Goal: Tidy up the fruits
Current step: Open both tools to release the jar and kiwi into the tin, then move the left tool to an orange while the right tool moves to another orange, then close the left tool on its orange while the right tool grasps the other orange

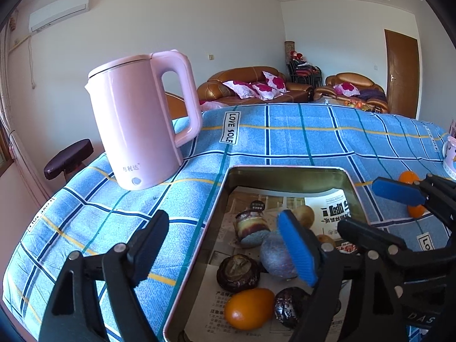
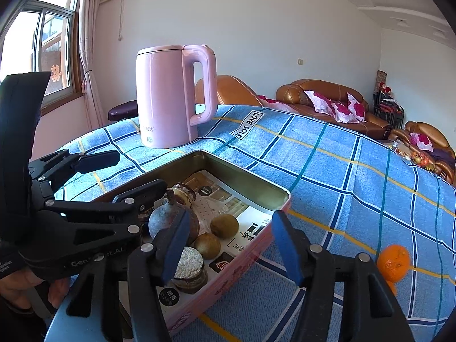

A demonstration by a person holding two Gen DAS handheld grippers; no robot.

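Fruits (image 1: 248,308) inside pink tin (image 1: 287,178)

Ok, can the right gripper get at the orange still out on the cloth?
Probably yes. The orange lies in the open beside the tin, just right of the right gripper, whose open jaws hold nothing.

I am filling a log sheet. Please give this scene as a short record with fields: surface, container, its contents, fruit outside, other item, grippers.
surface: blue checked cloth
container: metal tin, paper-lined
contents: orange fruit, dark fruits, two brown kiwis
fruit outside: orange on the cloth
other item: pink kettle, upright
left gripper: open, holding nothing
right gripper: open, holding nothing
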